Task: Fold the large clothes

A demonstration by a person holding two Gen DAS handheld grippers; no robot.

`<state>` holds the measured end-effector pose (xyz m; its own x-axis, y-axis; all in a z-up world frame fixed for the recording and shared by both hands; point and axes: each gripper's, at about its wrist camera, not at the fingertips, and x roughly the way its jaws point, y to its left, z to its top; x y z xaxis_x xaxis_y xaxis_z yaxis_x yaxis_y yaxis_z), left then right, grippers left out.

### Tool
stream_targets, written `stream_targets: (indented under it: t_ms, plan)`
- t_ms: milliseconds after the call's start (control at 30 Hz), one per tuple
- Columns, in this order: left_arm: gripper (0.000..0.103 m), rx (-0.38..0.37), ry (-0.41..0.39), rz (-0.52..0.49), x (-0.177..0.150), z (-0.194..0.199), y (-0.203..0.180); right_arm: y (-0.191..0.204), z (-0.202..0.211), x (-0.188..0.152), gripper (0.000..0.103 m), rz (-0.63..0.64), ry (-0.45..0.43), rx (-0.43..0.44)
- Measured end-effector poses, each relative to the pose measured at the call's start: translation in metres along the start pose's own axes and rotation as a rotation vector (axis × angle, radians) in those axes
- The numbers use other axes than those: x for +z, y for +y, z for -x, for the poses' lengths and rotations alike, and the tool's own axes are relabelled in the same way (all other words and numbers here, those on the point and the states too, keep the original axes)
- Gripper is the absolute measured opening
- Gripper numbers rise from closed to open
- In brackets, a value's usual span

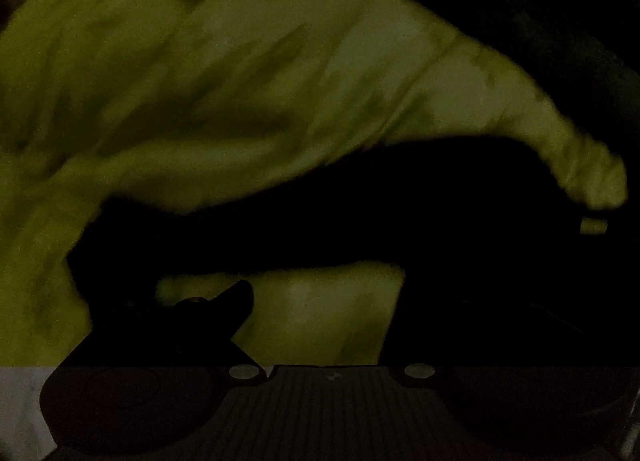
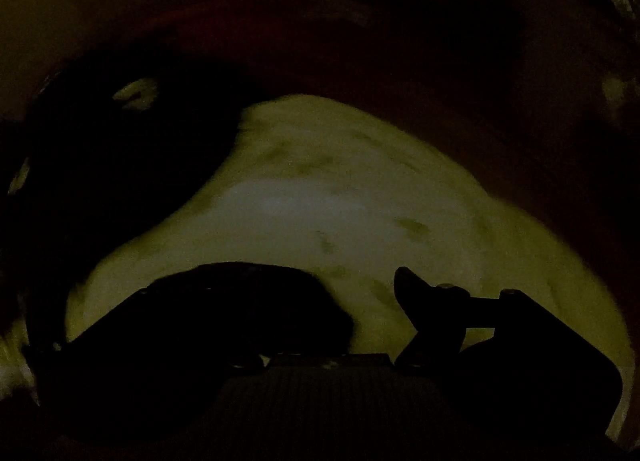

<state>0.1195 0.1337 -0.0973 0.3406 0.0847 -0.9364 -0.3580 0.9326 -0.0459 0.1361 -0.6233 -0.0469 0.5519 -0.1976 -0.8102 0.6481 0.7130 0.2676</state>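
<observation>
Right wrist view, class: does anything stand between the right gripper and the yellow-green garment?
Nothing visible does. The right gripper has the yellow-green garment directly ahead, cloth showing between its dark fingers; the picture is too dim to judge contact.

Yellow-green garment [image 1: 240, 93] rumpled, creased, sleeve extended right; dim, blurred.

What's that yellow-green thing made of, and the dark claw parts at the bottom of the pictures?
The yellow-green garment looks like soft, matte woven or knit cloth: it creases, drapes and ends in a gathered cuff. The dim light leaves the exact fabric open. The left gripper and right gripper look like rigid, dull black plastic, maybe metal in places, with hard edges and pale round screw heads. Both show only as silhouettes.
</observation>
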Motion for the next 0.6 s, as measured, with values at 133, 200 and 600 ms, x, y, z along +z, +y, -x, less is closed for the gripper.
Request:
stream_targets:
  t_ms: [133,200,600]
  plan:
    - [0.103,0.03,0.098,0.054,-0.044,0.008,0.015,-0.023,-0.018,-0.003,0.076,-0.083,0.095,0.069]
    - [0.103,0.046,0.128,0.094,-0.063,0.014,0.02,-0.024,-0.031,-0.008,0.074,-0.136,0.148,0.104]
    - [0.103,-0.014,0.118,-0.017,-0.079,0.051,-0.037,-0.031,-0.058,-0.011,0.018,-0.406,0.153,0.221]
